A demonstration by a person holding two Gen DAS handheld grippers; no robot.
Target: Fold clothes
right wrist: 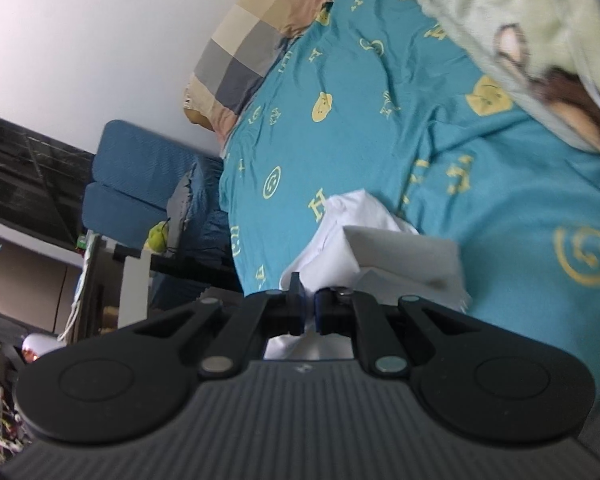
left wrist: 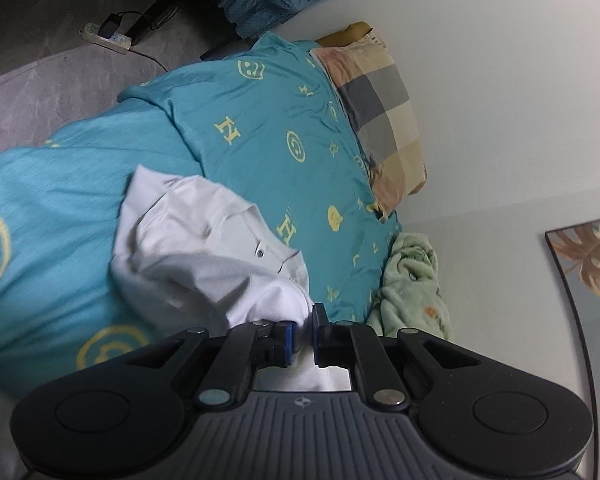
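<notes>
A white shirt (left wrist: pixel 204 248) is held between the two claws above a bed covered by a teal sheet (left wrist: pixel 260 128) printed with yellow letters and smiley faces. The left claw (left wrist: pixel 304 332) is closed down to a narrow gap, and white cloth is pinched between its blue pads (left wrist: pixel 288 334); the rest of the garment hangs away from it, rumpled, with a buttoned placket and collar visible in the left wrist view. The right claw (right wrist: pixel 309 304) is likewise nearly closed on a bunched edge of the same shirt (right wrist: pixel 364 236), which spreads forward from it in loose folds.

Two separate points of the fabric appear to be gripped so that the shirt can be pulled out and its shape found — a single hold would leave it hanging in a heap. Whether the lower part of the shirt touches the sheet or is carried just clear of it cannot be told from either view. The fold itself is judged not yet begun, since no flat, squared panel is seen.

A checked pillow (left wrist: pixel 384 112) lies at the far end of the bed against the wall, and a pale green blanket (left wrist: pixel 412 284) is bunched along the bed's edge — both well apart from the shirt, so an open stretch of sheet is left where the garment could be laid out.
</notes>
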